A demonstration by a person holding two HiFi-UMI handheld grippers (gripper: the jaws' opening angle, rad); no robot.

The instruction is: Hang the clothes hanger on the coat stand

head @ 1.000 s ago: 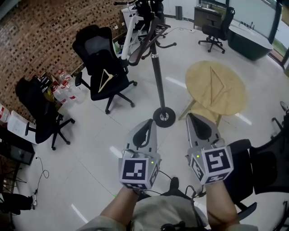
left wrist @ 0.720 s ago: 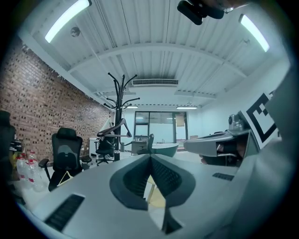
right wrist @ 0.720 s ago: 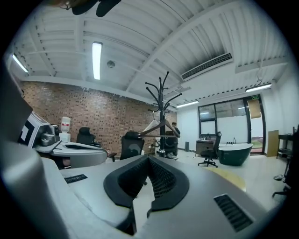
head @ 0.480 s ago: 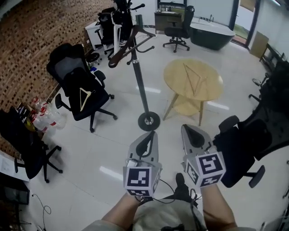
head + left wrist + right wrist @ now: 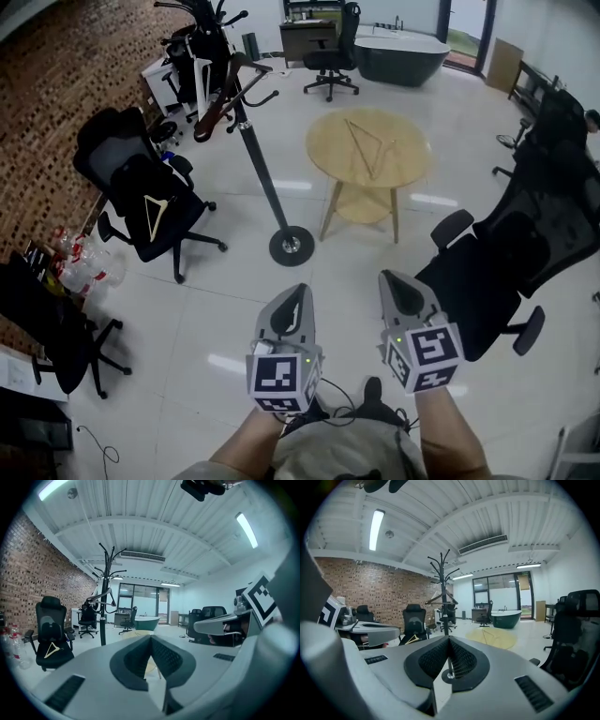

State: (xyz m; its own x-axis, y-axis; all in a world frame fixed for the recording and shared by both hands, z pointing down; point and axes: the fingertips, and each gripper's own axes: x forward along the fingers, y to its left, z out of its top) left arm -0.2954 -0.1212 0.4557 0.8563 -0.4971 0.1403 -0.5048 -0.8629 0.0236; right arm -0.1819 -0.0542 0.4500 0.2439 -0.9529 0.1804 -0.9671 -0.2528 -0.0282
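As the head view showed: left hand-held gripper (image 5: 302,291) and right hand-held gripper (image 5: 387,277) clenched, empty, held low near the body; clothes hanger (image 5: 360,150) lay flat on the round tabletop (image 5: 408,159), near the coat stand (image 5: 264,178).
Left gripper view: jaws together on nothing, probably because no grasp was due yet.
Right gripper view: jaws pressed together, empty; hanger well ahead, not yet reached.

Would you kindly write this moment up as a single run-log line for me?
left tool: shut, empty | right tool: shut, empty | hanger: lying on round table | coat stand: ahead, untouched
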